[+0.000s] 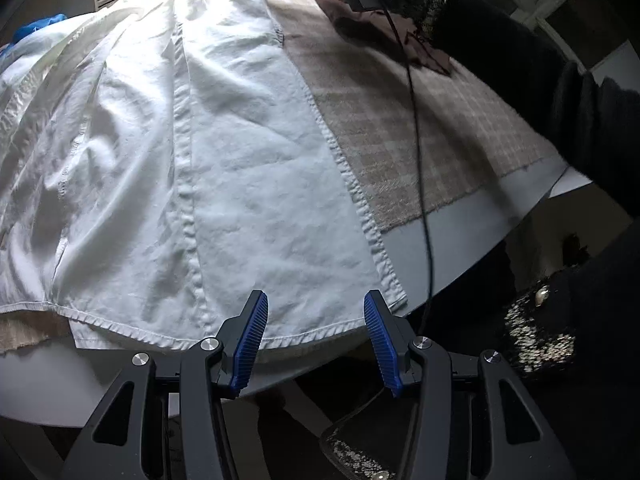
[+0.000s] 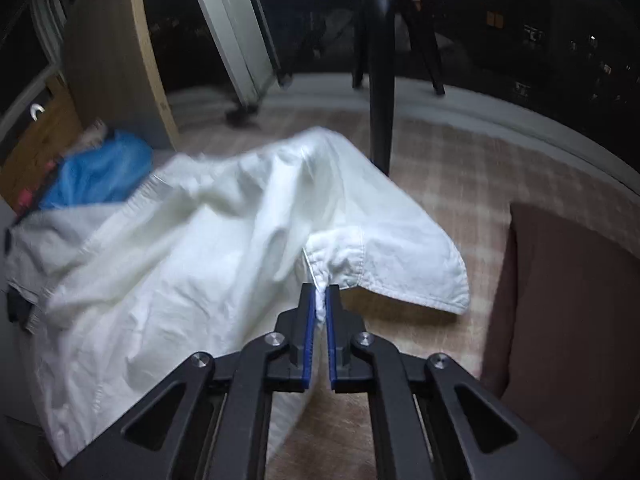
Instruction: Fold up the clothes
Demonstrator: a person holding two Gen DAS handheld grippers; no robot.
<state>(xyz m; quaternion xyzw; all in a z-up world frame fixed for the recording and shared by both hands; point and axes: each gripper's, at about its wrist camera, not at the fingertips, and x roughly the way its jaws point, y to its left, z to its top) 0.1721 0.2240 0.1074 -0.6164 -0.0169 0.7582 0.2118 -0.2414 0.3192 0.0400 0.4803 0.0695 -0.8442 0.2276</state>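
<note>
Shirt (image 1: pixel 208 152) runs lengthwise away from the spread left gripper (image 1: pixel 316 340), hem just ahead; right gripper (image 2: pixel 320 312) pinches its far edge, lifted.

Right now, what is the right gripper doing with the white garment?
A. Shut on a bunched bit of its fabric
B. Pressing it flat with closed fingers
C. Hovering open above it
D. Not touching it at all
A: in the right wrist view the right gripper has its blue pads closed on a pinched bunch of the white garment.
</note>
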